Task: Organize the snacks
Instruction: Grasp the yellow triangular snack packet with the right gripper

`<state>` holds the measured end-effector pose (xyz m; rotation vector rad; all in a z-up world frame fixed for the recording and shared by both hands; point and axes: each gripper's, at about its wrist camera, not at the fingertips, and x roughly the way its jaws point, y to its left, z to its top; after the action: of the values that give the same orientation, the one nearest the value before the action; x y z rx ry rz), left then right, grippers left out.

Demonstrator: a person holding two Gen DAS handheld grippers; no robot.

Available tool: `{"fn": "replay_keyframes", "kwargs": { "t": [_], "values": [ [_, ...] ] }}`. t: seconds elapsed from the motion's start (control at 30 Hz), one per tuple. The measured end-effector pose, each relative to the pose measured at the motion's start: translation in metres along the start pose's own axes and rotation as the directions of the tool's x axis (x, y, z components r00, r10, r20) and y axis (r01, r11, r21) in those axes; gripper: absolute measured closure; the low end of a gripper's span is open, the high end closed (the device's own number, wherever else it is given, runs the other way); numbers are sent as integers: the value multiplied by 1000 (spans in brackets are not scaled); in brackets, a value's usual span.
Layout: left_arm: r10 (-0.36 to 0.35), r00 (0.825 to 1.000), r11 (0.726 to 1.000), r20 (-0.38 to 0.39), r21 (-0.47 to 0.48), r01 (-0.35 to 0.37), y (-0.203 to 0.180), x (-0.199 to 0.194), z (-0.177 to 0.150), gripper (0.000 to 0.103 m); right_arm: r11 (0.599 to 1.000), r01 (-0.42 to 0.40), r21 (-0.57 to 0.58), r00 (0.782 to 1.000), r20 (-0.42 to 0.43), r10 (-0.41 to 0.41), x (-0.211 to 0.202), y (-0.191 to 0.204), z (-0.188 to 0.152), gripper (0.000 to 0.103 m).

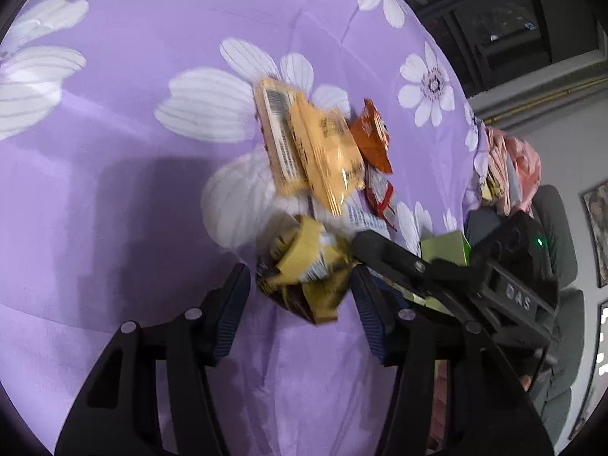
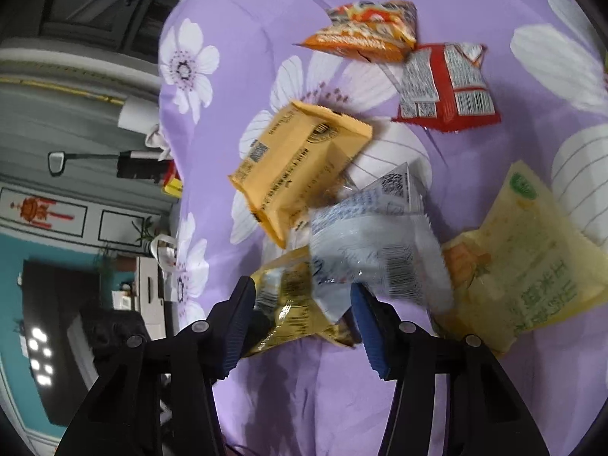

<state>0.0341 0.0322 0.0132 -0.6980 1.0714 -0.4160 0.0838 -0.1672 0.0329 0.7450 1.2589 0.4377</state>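
A crumpled gold snack packet lies on the purple flowered cloth between the blue pads of my left gripper. The right pad touches it and a sliver of cloth shows at the left pad. My right gripper reaches in from the right, one finger on the packet's upper right. In the right wrist view my right gripper has both pads against the gold packet. A blurred white-and-blue packet overlaps its top.
Further packets lie on the cloth: yellow-orange, red, orange, pale yellow. Two beige-orange packets are stacked beyond the left gripper. A green box and pink fabric sit at the cloth's right edge.
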Motion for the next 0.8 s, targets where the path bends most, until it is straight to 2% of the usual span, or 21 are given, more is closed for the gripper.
{"fn": "replay_keyframes", "kwargs": {
  "t": [0.07, 0.17, 0.27, 0.4, 0.5, 0.6, 0.63, 0.73, 0.8],
  "values": [
    [-11, 1000, 1000, -2, 10, 11, -1, 2, 0, 49, 1000, -20, 18, 1000, -8, 20, 2, -3, 1, 48],
    [16, 1000, 1000, -3, 21, -15, -1, 5, 1, 49, 998, -53, 43, 998, -19, 54, 0, -4, -2, 48],
    [13, 1000, 1000, -10, 5, -13, 1, 8, 2, 48, 999, -47, 1, 999, 13, 47, -13, 5, -4, 48],
    [53, 999, 998, -4, 32, -53, 0, 11, 2, 46, 996, -83, -39, 996, 17, 84, -15, 18, -5, 48],
    [52, 999, 998, -2, 29, -52, 1, 11, 2, 47, 998, 5, -56, 1000, 9, -5, -2, 23, -5, 48],
    [41, 999, 999, -6, 23, -41, 4, 14, 3, 47, 990, 125, -58, 992, 14, -125, 11, 25, -1, 48],
    [38, 999, 999, -6, 21, -38, 5, 15, 3, 47, 989, 140, -52, 990, 3, -140, 16, 22, 1, 48],
    [39, 999, 999, -5, 15, -39, 6, 13, 4, 53, 998, 56, -22, 996, -71, -57, 30, 16, 3, 48],
    [30, 1000, 999, -5, 23, -30, 6, 10, 5, 56, 997, 60, -43, 996, -65, -62, 30, 20, 1, 48]
  ]
}}
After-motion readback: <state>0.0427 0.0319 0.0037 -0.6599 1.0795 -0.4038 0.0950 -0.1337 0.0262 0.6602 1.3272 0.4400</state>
